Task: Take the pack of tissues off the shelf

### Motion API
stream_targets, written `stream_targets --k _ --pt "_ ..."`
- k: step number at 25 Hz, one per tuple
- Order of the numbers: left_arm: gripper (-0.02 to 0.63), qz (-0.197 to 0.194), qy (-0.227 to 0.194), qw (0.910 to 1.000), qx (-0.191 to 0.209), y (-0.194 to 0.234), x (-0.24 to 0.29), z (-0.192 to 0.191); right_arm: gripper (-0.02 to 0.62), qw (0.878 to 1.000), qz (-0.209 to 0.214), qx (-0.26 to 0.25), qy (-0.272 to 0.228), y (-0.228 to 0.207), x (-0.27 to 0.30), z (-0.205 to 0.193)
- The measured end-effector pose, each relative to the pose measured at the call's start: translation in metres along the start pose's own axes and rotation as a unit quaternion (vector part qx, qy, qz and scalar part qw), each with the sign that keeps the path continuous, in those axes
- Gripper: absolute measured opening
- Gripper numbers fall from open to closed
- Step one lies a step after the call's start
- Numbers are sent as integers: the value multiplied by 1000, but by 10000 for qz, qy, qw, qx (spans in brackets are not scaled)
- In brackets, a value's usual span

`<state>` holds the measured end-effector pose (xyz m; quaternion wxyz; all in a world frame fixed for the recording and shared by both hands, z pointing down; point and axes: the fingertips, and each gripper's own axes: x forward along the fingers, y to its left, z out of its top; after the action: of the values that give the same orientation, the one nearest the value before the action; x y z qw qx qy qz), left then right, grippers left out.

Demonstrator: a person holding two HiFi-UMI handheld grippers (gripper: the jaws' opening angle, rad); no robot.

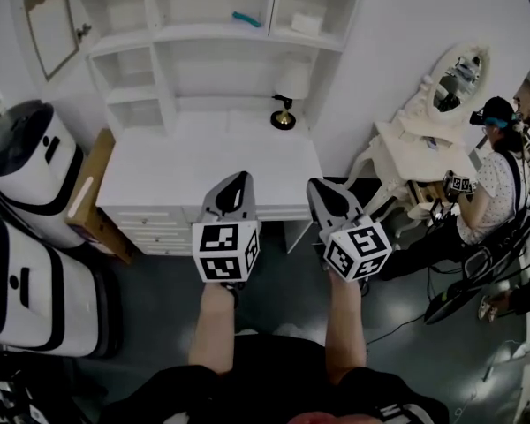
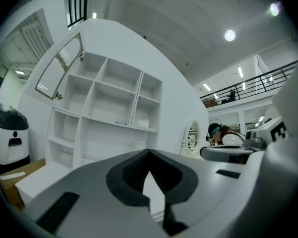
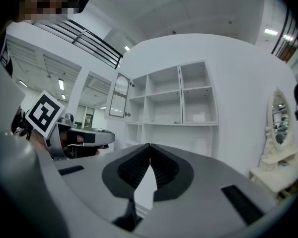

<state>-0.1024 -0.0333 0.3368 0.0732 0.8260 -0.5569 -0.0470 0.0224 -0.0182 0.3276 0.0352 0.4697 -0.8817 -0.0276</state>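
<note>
Tissue pack (image 1: pixel 306 22) on shelf (image 1: pixel 203 32) (top right), left gripper (image 1: pixel 238 177), right gripper (image 1: pixel 315 185) both closed

Tissues (image 1: pixel 306 22) on shelf (image 1: pixel 210 33) (upper right), lamp (image 1: pixel 290 91) below

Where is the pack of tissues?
In the head view the pack of tissues lies in the upper right compartment of the shelf, right of a teal thing, above the lamp.
</note>
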Motion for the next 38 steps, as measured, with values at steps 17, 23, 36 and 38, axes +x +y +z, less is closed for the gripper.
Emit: stream_targets --k 17,23,36,38 --pt "9 347 18 9994 -95 33 19 -19 18 9991 406 57 46 -2 51 -27" --pt "9 467 174 9988 5 41 64 -25 18 9989 373 263 -65 -42 81 -34" --pt "9 83 239 9996 149 -2 215 -25 20 9988 -77 476 -32 -192 128 -47" --pt "9 37 209 9997 141 -8 233 -24 18 9988 -128 475 -40 -211 133 -47"
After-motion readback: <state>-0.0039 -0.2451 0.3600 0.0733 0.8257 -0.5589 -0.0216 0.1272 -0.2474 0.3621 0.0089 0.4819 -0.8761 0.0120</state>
